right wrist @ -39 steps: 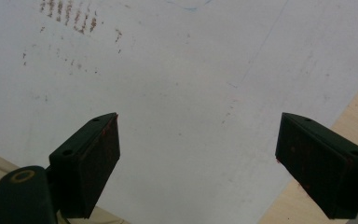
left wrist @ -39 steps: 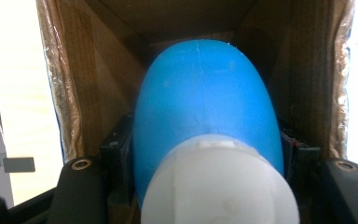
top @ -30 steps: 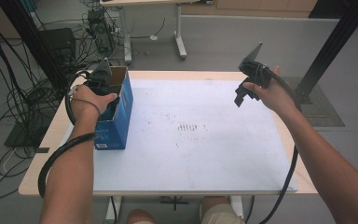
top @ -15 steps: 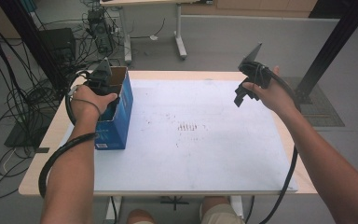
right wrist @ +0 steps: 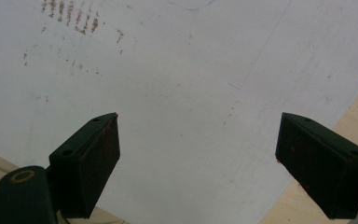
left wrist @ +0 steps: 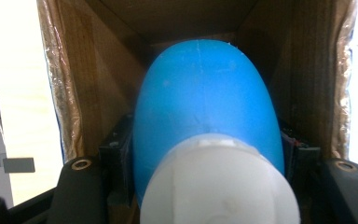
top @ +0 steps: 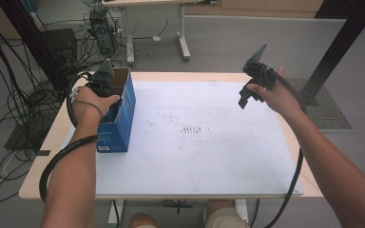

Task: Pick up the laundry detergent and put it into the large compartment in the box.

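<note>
The left gripper reaches down into the blue cardboard box, its jaws clamped on either side of one blue bottle with a white cap. The bottle sits between the pads, deep inside the box. Smooth, rounded plastic like this likely slips and gives a little; the grip across its body below the cap looks sound. Well off to the right, the right gripper hangs over the white sheet, jaws wide and empty.

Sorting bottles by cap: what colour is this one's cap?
White cap, on a blue bottle; clearest in the left gripper view.
</note>
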### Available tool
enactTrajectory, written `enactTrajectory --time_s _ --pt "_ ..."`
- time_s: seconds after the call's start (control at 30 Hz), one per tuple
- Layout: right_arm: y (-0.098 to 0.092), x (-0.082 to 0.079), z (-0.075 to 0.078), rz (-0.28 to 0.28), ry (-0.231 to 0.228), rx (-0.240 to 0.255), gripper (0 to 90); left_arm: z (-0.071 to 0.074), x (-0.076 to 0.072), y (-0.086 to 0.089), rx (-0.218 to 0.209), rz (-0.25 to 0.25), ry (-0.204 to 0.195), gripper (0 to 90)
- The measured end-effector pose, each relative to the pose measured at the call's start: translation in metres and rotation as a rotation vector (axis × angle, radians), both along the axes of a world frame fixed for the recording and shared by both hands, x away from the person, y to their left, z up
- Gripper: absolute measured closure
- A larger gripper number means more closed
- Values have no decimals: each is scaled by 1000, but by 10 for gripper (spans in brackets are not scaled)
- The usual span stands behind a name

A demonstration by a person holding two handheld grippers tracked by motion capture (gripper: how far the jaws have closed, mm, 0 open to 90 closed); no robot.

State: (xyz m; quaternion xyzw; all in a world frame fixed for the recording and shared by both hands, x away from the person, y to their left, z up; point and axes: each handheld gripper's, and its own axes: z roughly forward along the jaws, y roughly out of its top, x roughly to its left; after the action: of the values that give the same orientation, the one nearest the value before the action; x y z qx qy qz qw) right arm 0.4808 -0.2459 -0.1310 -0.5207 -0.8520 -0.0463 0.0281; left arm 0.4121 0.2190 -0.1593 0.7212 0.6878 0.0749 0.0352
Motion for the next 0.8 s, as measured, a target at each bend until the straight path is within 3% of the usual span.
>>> enactTrajectory --time_s 0.8 --pt "2 0 0 4 0 -2 136 0 -1 1 -1 1 -3 372"
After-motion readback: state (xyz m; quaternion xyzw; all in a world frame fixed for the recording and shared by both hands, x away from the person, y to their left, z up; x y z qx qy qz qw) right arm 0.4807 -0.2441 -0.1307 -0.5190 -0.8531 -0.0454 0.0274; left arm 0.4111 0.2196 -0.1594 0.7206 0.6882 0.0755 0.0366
